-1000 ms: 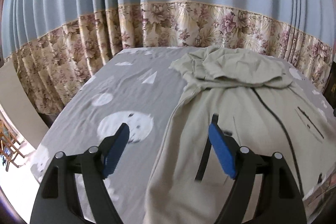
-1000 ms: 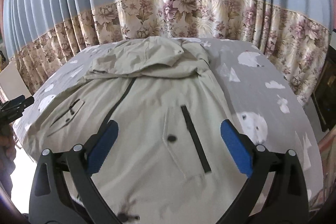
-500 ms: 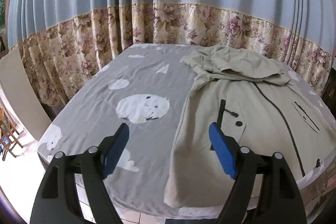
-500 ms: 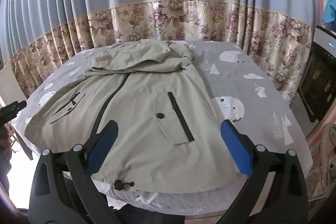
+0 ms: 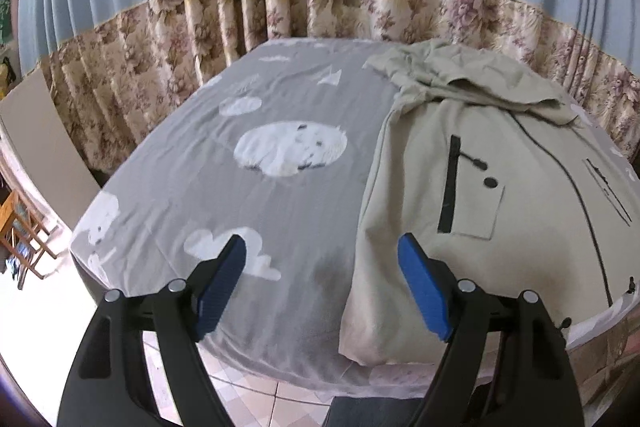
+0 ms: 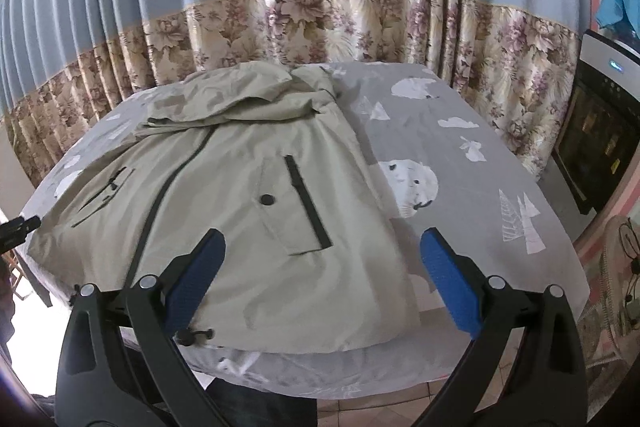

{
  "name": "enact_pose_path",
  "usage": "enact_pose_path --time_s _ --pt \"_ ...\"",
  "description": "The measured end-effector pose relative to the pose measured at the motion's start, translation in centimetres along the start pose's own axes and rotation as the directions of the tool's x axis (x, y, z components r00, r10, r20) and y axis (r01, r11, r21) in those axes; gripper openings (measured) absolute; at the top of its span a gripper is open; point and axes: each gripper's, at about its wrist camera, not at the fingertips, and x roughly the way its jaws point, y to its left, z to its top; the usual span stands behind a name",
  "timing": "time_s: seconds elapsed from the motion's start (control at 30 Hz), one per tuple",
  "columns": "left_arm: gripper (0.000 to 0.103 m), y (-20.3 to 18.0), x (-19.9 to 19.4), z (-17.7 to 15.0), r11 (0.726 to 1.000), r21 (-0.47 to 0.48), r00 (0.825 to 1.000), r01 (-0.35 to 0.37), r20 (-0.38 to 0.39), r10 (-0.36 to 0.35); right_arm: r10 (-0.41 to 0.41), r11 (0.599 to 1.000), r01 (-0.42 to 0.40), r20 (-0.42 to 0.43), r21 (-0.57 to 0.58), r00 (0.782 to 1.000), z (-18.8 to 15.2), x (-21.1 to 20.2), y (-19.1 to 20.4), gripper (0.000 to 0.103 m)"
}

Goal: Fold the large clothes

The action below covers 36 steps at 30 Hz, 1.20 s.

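A beige zip jacket (image 5: 480, 195) (image 6: 240, 203) lies spread front-up on a table draped in a grey printed cloth (image 5: 248, 187) (image 6: 472, 187), its hood bunched at the far end and its hem at the near edge. My left gripper (image 5: 322, 247) hovers open over the jacket's left hem corner, nothing between its blue pads. My right gripper (image 6: 322, 243) hangs open above the hem's right half, also empty. The left gripper's tip (image 6: 16, 227) shows at the far left of the right wrist view.
Blue curtains with a floral border (image 5: 360, 3) (image 6: 320, 15) close off the far side. A dark-fronted appliance (image 6: 600, 131) stands to the right of the table. A wooden chair (image 5: 20, 231) and a pale board (image 5: 44, 147) stand on the left. Tiled floor lies below the near edge.
Both grippers have drawn back from over the jacket toward the table's near edge, so the hem and floor now show. Both sets of jaws stayed open.
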Motion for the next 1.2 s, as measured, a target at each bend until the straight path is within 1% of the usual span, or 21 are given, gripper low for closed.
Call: enact_pose_path --time_s 0.1,0.37,0.47,0.57,0.67,0.73,0.8,0.83,0.87,0.9,0.93,0.97,1.0,1.03,1.1,1.17,1.2 --pt "0.079 -0.4 0.8 -0.2 1.000 0.010 1.000 -0.018 -0.019 0.019 -0.011 1.000 0.012 -0.017 0.009 1.000 -0.2 0.8 -1.0 0.098" --pt "0.079 -1.4 1.8 0.0 1.000 0.026 0.999 -0.008 -0.032 0.009 -0.048 0.999 0.049 -0.057 0.021 0.997 -0.8 2.3 -3.0 0.098" --pt "0.079 -1.8 2.2 -0.3 0.999 0.034 0.999 0.010 -0.041 -0.008 -0.055 0.998 0.056 -0.051 0.017 0.997 -1.0 2.5 -3.2 0.098" --pt "0.079 -2.1 2.6 -0.7 0.999 0.032 0.998 0.044 -0.048 -0.042 -0.054 0.998 0.055 -0.059 0.024 0.997 -1.1 2.8 -3.3 0.098" --pt "0.079 -2.8 2.7 -1.0 0.997 0.037 0.996 0.075 -0.051 -0.073 -0.030 0.999 0.033 -0.078 0.040 0.997 -1.1 3.3 -3.5 0.098" --pt "0.079 -3.3 2.7 -1.2 0.996 0.060 0.996 0.072 -0.049 -0.069 -0.027 0.999 0.030 -0.085 0.043 0.996 -1.1 3.6 -3.7 0.098" --pt "0.077 -3.3 2.7 -1.3 0.995 0.055 0.996 0.080 -0.045 -0.078 -0.031 0.999 0.034 -0.086 0.034 0.996 -1.1 3.6 -3.7 0.098" --pt "0.074 -3.0 2.7 -1.3 0.995 0.042 0.994 0.095 -0.049 -0.093 -0.030 0.999 0.033 -0.086 0.029 0.996 -1.2 3.6 -3.7 0.098" --pt "0.058 -2.8 2.8 -1.4 0.992 0.027 0.991 0.121 -0.058 -0.119 -0.032 0.999 0.034 -0.083 0.019 0.996 -1.3 3.4 -3.8 0.098" --pt "0.045 -2.8 2.8 -1.5 0.990 0.021 0.988 0.139 -0.066 -0.137 -0.037 0.999 0.038 -0.080 0.011 0.996 -1.5 3.2 -4.1 0.098" --pt "0.040 -3.0 2.5 -1.6 0.990 0.033 0.989 0.136 -0.059 -0.133 -0.040 0.999 0.041 -0.080 0.007 0.996 -1.7 3.0 -4.3 0.098" --pt "0.023 -3.4 2.2 -1.6 0.988 0.057 0.989 0.143 -0.057 -0.140 -0.037 0.999 0.037 -0.082 0.004 0.996 -2.1 2.7 -4.9 0.098" --pt "0.012 -3.5 2.1 -1.6 0.987 0.066 0.988 0.147 -0.058 -0.143 -0.030 1.000 0.031 -0.084 0.003 0.996 -2.4 2.5 -5.3 0.098" --pt "0.009 -3.5 1.9 -1.6 0.986 0.061 0.987 0.155 -0.054 -0.152 -0.023 1.000 0.023 -0.091 0.001 0.996 -2.8 2.3 -5.8 0.097" --pt "0.006 -3.5 1.6 -1.3 0.984 0.044 0.985 0.170 -0.051 -0.167 -0.011 1.000 0.010 -0.118 -0.003 0.993 -3.4 2.4 -6.4 0.089" --pt "0.005 -3.7 1.3 -0.9 0.984 0.056 0.985 0.171 -0.044 -0.169 0.021 1.000 -0.021 -0.152 0.003 0.988 -3.9 2.9 -6.7 0.072" --pt "0.005 -3.9 1.2 -0.6 0.982 0.059 0.983 0.179 -0.040 -0.177 0.031 1.000 -0.030 -0.166 0.005 0.986 -4.0 3.2 -6.6 0.065"
